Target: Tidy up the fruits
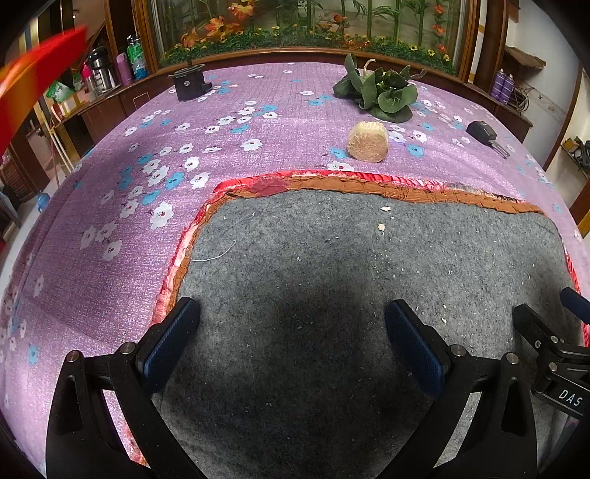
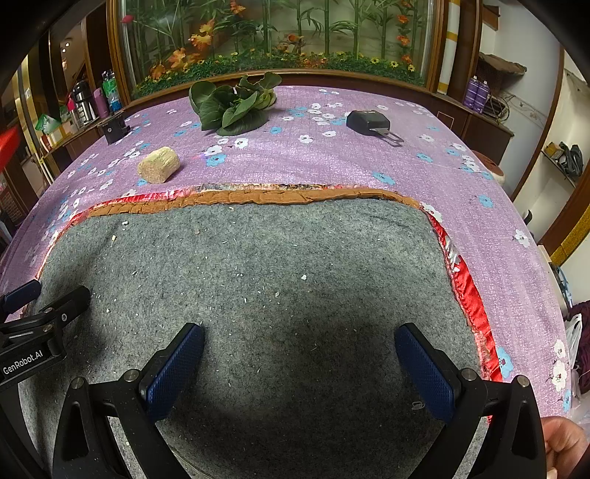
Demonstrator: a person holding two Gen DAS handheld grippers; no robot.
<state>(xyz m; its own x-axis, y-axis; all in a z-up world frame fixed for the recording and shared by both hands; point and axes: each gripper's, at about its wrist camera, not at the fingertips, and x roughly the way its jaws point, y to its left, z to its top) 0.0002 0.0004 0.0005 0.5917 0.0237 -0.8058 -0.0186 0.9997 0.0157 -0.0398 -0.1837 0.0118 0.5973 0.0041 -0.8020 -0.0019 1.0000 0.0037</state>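
We look along two hand-held grippers that hover side by side over a grey felt mat (image 1: 332, 280) edged in red and orange trim, which lies on a table covered by a purple cloth printed with white and blue flowers (image 1: 110, 206). Our left gripper (image 1: 293, 342) has its blue-padded fingers spread wide apart with nothing between them, only the grey felt below. Our right gripper (image 2: 299, 363) is likewise spread wide and empty, and a bit of a hand (image 2: 566, 447) shows at the lower right corner of its view. Each gripper appears at the edge of the other's view, just beside it. Beyond the far edge of the mat, on the cloth, lies a tan, rough-textured cylindrical block (image 1: 368, 142) on its side, near the mat's trim but not touching it. Farther back rests a bunch of dark green leafy vegetable (image 1: 379, 92), well apart from both grippers. To the right of the leaves sits a small black object with a metal loop (image 2: 370, 123), and toward the far left corner stands a small black boxy device (image 1: 190, 83). We cannot pick out any fruit with certainty. Behind the table a large glass case holds artificial bamboo and orange flowers (image 2: 280, 33).
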